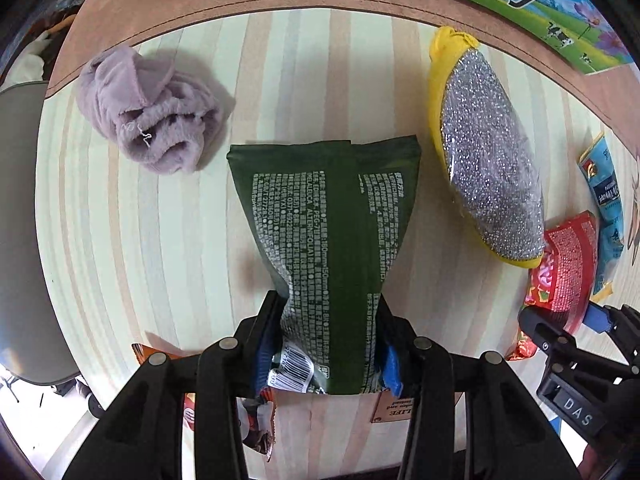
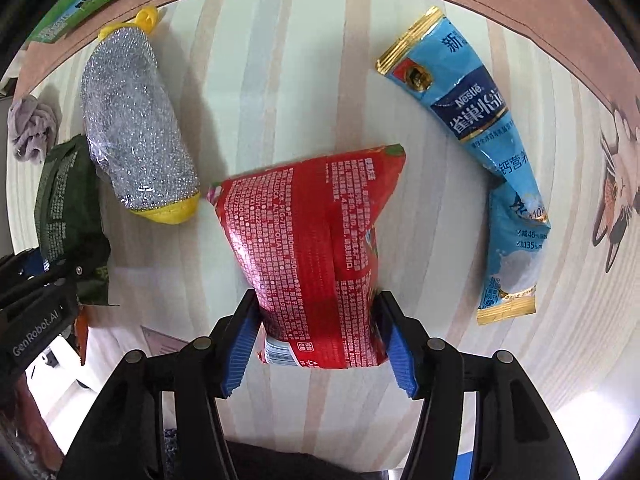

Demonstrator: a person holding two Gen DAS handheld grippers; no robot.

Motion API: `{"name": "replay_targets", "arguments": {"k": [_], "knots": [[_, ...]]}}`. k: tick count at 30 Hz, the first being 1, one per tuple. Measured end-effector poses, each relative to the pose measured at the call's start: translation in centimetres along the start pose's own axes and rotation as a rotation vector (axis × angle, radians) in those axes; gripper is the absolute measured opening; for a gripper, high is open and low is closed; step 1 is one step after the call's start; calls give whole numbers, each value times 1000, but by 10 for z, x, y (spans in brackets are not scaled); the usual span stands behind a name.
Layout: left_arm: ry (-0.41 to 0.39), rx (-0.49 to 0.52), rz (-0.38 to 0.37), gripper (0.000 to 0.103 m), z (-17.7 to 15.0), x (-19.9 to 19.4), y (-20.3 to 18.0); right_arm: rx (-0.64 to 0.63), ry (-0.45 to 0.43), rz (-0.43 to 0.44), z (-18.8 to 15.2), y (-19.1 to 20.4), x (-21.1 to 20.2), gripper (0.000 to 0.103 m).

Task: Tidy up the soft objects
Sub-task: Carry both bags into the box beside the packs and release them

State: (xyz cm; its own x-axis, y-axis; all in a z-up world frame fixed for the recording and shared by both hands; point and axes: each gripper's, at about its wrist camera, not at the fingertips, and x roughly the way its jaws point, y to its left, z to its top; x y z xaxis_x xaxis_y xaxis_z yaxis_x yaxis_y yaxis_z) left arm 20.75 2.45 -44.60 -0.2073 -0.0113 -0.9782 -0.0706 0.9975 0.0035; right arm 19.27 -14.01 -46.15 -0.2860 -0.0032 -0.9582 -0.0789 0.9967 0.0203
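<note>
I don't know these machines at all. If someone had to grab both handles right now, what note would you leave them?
Left gripper: shut on the green pack, held over the table.
Right gripper: shut on the red pack.
Lying loose on the table: purple cloth, yellow scrubber, blue sachet.
Done: both packs gripped.
Left: set both packs down, probably together, then tidy the cloth, scrubber and sachet. No bin or tray is in view.
</note>
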Motion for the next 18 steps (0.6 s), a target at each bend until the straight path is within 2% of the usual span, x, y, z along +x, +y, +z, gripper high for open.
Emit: {"name": "replay_targets", "arguments": {"k": [3, 5, 8, 12, 15, 18], "knots": [[-32, 10, 24, 35, -2, -16, 0, -9, -23, -2, -6, 6, -2, 58], [-65, 20, -2, 34, -9, -38, -2, -10, -41, 16, -7, 9, -4, 51], [-152, 46, -57, 33, -17, -94, -6, -6, -76, 105, -19, 13, -34, 49], [-295, 60, -150, 33, -11, -180, -10, -21, -177, 211, -26, 19, -97, 49], [-363, 75, -208, 33, 13, -229, -12, -29, -284, 273, -19, 22, -157, 49], [-410, 101, -200, 33, 47, -264, -10, -32, -367, 302, -3, 19, -205, 49]]}}
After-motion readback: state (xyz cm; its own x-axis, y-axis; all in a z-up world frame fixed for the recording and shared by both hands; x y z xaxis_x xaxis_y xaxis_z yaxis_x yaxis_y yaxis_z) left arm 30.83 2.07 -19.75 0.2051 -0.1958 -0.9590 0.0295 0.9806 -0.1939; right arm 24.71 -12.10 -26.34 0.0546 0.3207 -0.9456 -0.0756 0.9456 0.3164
